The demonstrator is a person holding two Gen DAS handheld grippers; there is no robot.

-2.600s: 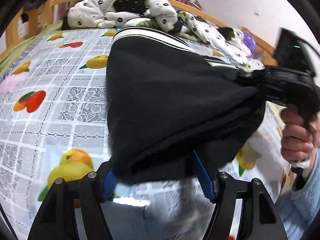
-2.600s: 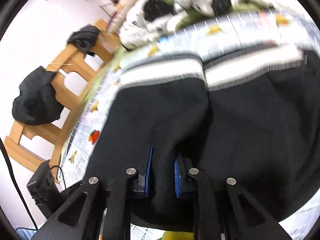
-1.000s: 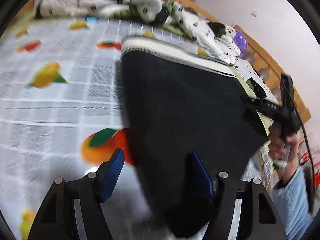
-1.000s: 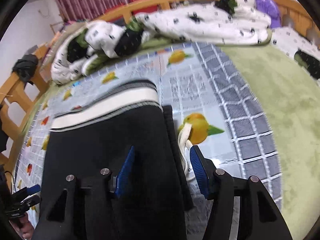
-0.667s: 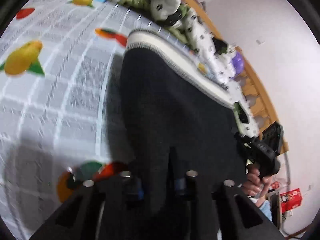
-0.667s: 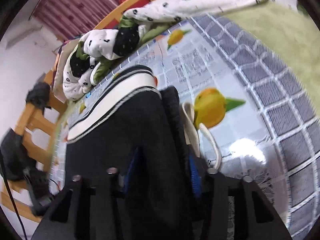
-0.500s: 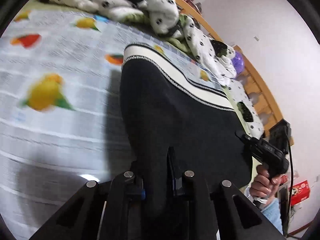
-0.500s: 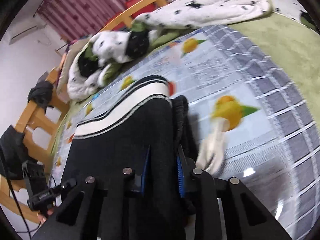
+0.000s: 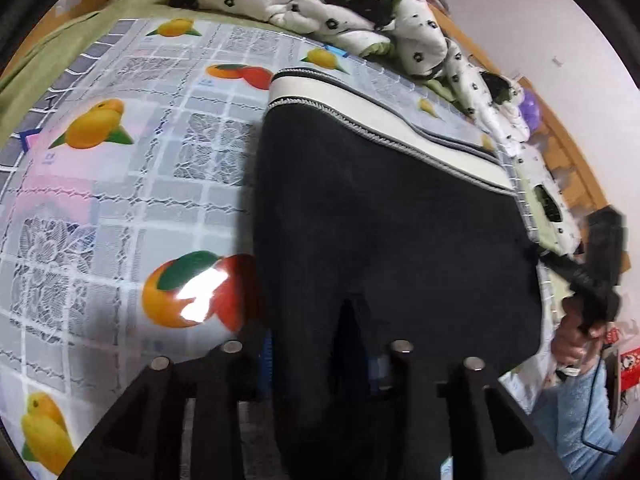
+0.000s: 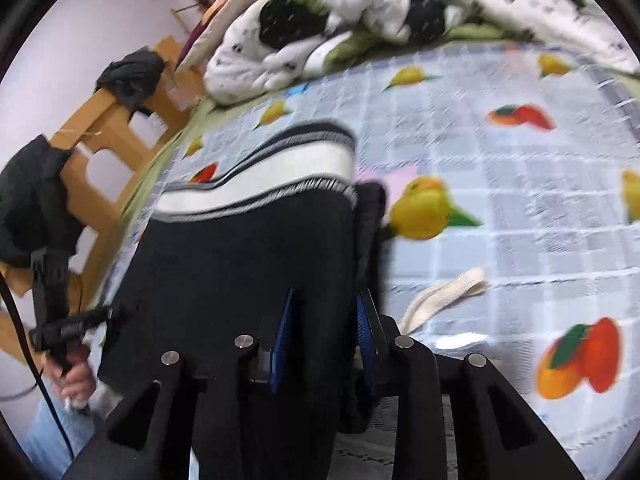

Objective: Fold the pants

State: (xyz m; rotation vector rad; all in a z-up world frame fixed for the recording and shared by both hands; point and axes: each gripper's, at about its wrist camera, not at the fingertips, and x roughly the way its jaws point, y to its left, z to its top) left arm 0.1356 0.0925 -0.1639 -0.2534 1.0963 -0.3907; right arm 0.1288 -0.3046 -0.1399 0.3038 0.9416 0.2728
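Note:
The black pants (image 9: pixel 392 240) lie folded on the fruit-print cloth (image 9: pixel 120 200), with the white striped waistband (image 9: pixel 384 128) at the far end. My left gripper (image 9: pixel 320 356) is shut on the near left edge of the pants. My right gripper (image 10: pixel 324 332) is shut on the near right edge of the pants (image 10: pixel 248 264), beside the waistband (image 10: pixel 272 176). A white drawstring (image 10: pixel 444 292) trails out on the cloth to the right. Each gripper shows in the other's view, the right one (image 9: pixel 592 276) and the left one (image 10: pixel 68 324), at the pants' opposite corners.
A rumpled white and black quilt (image 9: pixel 340 4) lies along the far side of the bed. A wooden bed rail (image 10: pixel 108 128) with dark clothes (image 10: pixel 28 204) hung on it stands at the left in the right wrist view. Green bedding (image 9: pixel 48 52) borders the cloth.
Both grippers were open over the near edge of the pants a second ago and have since shut on it. The views have shifted and the pants' near edge is lifted.

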